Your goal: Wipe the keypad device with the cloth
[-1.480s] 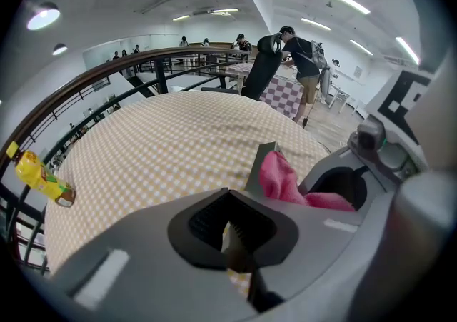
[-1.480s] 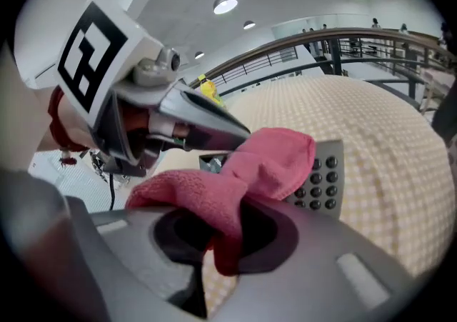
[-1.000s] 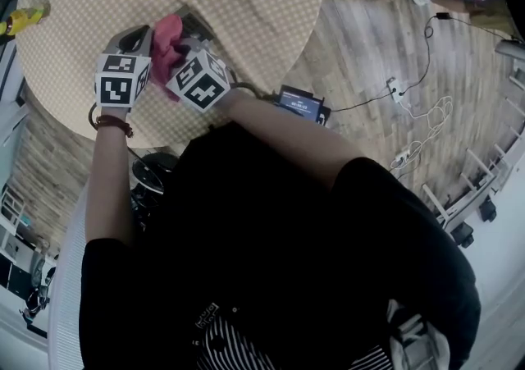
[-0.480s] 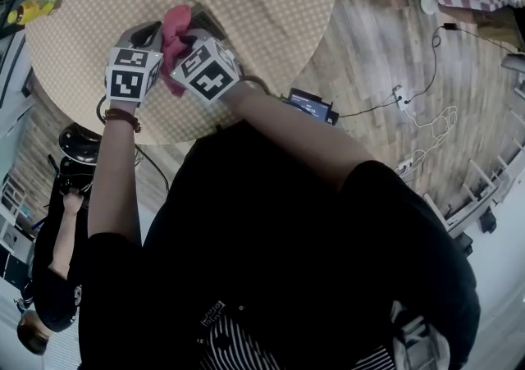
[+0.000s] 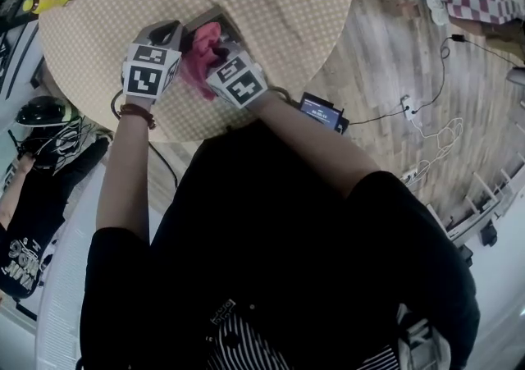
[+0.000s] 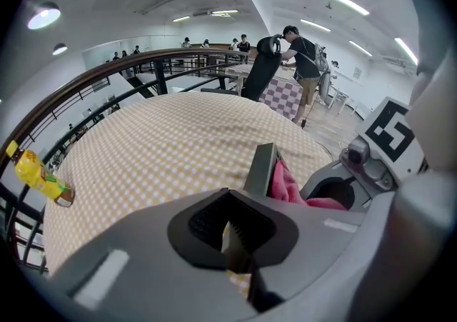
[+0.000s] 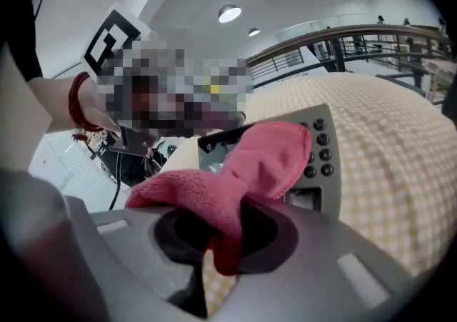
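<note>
Mid-wipe, by judgement.

- Right gripper view: pinches a bunched fold of the pink cloth (image 7: 250,163) tight in the right gripper (image 7: 225,242). Lays the loose end against the face of the keypad device (image 7: 323,160).
- Device: stands tilted up on edge over the checked counter (image 6: 164,142), face toward the right gripper. Shows edge-on in the left gripper view, just ahead of the left gripper (image 6: 232,242).
- Left gripper: pressed nearly together, with only a thin pale sliver in the slit. Cannot tell whether that is a corner of the device or counter seen through the gap, so cannot confirm what props the device up.
- Coverage now: cloth over the middle of the face. Bare: the column of round buttons at one side, the small window below it and the dark strip at the other side.
- Done so far: cannot tell. No smear, dust line or wet track to separate wiped from unwiped.
- Judged remaining: passes over the buttons, window and edges, then device back flat on the counter.
</note>
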